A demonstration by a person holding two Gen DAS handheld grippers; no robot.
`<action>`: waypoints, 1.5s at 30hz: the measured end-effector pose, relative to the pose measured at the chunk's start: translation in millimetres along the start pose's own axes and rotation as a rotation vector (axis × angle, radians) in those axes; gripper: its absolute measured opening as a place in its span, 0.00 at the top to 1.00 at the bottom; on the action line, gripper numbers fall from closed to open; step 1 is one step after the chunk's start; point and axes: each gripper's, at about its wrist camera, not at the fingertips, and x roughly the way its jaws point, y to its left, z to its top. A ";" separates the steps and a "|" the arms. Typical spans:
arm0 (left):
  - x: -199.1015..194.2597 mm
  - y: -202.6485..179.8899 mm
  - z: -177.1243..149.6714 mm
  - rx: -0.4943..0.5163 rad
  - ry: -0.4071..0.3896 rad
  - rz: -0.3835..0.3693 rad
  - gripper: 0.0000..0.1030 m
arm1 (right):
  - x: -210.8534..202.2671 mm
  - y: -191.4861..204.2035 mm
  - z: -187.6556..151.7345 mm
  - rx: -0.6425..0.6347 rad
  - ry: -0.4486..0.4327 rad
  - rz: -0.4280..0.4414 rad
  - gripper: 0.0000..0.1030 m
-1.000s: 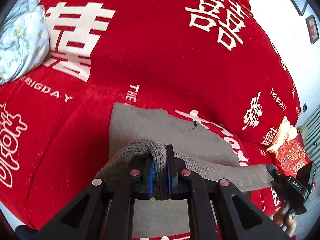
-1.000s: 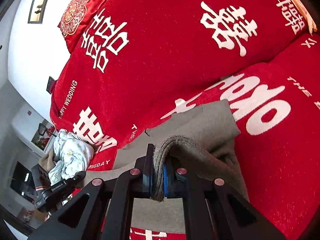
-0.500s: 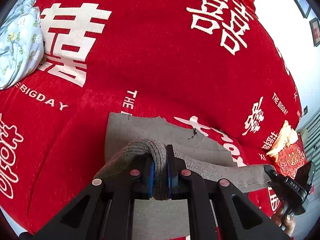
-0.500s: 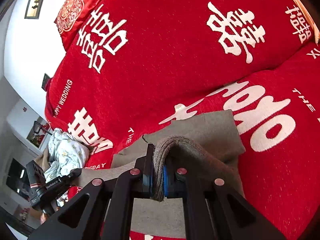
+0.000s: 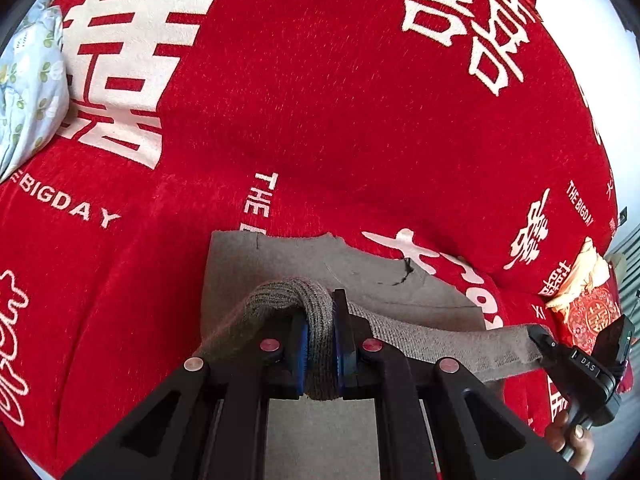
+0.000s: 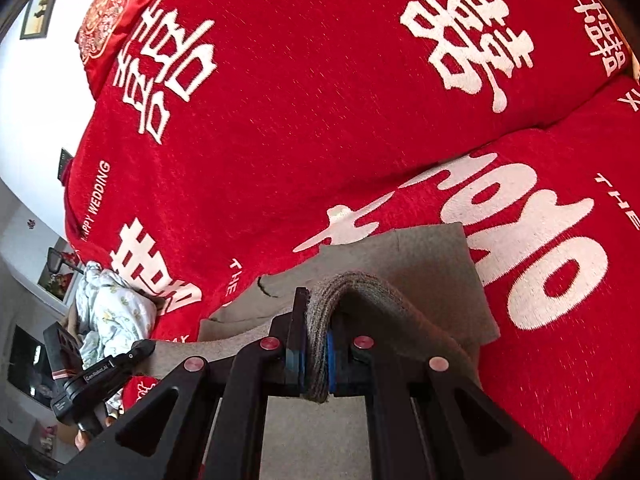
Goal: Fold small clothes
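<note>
A grey garment (image 5: 288,264) lies on the red sofa seat, its ribbed hem lifted and stretched between both grippers. My left gripper (image 5: 320,344) is shut on one end of the ribbed hem (image 5: 296,300), which bunches up over the blue pads. My right gripper (image 6: 316,348) is shut on the hem's other end (image 6: 352,284). In the left wrist view the right gripper (image 5: 538,334) shows at the lower right, clamping the taut band. In the right wrist view the left gripper (image 6: 146,348) shows at the lower left. The flat part of the garment (image 6: 424,252) reaches toward the sofa back.
A red sofa cover (image 5: 320,100) with white lettering fills both views. A pale blue flowered cloth (image 5: 28,80) is heaped at the left end, also cloth (image 6: 108,316). A red cushion (image 5: 592,316) sits at the right end. Framed pictures (image 6: 42,6) hang on the white wall.
Both grippers have carried the held hem forward toward the sofa back. The garment's flat far edge now lies closer under the raised hem.
</note>
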 end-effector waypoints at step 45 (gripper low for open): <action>104.4 4.4 10.2 0.060 0.129 0.144 0.89 | 88.3 -39.4 20.0 0.042 0.105 -0.119 0.93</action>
